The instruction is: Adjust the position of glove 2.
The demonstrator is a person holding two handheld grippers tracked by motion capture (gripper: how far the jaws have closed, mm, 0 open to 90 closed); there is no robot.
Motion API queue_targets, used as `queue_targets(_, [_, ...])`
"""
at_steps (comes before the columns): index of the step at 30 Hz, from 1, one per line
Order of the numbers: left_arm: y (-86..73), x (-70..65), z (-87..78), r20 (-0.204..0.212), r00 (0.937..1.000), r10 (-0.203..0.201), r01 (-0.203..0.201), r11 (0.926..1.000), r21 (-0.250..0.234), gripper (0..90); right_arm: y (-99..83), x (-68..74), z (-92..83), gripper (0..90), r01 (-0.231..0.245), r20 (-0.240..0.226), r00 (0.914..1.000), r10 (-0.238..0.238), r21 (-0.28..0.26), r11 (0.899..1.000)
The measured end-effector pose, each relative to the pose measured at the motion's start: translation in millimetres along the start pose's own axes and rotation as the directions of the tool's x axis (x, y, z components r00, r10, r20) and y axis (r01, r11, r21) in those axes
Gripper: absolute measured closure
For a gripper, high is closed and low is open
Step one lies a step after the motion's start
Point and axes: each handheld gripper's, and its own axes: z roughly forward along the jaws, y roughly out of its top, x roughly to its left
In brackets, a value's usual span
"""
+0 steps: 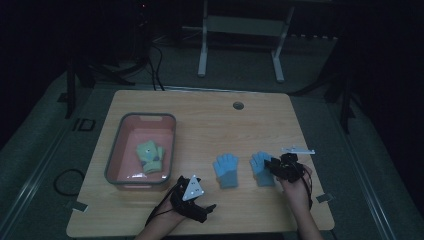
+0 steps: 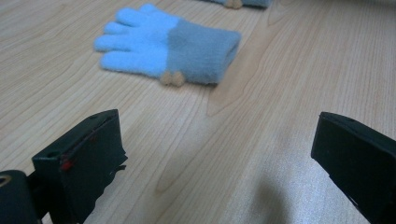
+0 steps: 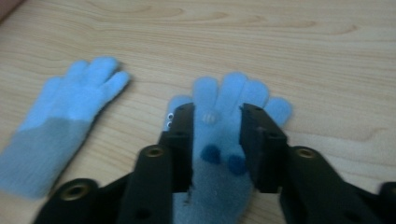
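Broadly, the wooden surface (image 1: 210,117) carries a grey-rimmed bin (image 1: 116,150) with a green glove (image 1: 151,156) inside, at the left. Two blue gloves lie flat near the front: the left blue glove (image 1: 227,170) and, just beside it, the right blue glove (image 1: 261,167). The right gripper (image 3: 216,122) straddles that right glove, jaws partly open, pads not pressing it. The left gripper (image 2: 215,154) rests near the front edge, jaws wide apart, holding nothing.

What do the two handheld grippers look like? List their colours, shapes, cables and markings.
Both are black. The left gripper carries a grey three-cornered plate with dark dots, and a black cable trails from it. Its blocky jaws show a small red mark. The right gripper has brass-ringed holes in its jaw arms.
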Motion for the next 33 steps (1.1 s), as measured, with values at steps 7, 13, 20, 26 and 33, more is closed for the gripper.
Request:
queue_targets(7, [0.1,0.1,0.2,0.004,1.0,0.0,0.0,1.0,0.005,2.6,5.8,-14.2,-10.3,55.8,0.159,-0.094,0.9831,-0.157,0.012,0.987])
queue_targets(13, [-0.5,1.6,-1.0,0.002,1.0,-0.006,0.006,1.0,-0.002,2.6,6.3,-27.5,-14.3,57.9,0.251,-0.168,0.9558,-0.242,0.035,0.967])
queue_targets(20, [-0.7,0.3,-0.1,0.006,0.9999,0.01,-0.01,1.0,-0.001,2.6,1.2,-31.9,-7.0,56.0,0.402,-0.251,0.8907,-0.379,0.044,0.915])
queue_targets(26, [-1.5,0.4,1.1,0.011,0.9998,0.016,-0.016,0.9999,0.005,2.6,0.6,-33.5,1.5,55.9,0.455,-0.282,0.8608,-0.424,0.053,0.889])
queue_targets(33, [-1.3,0.0,1.3,0.004,0.9998,0.02,-0.02,0.9998,0.007,2.6,-1.9,-36.6,13.9,60.0,0.473,-0.292,0.8492,-0.44,0.051,0.88])
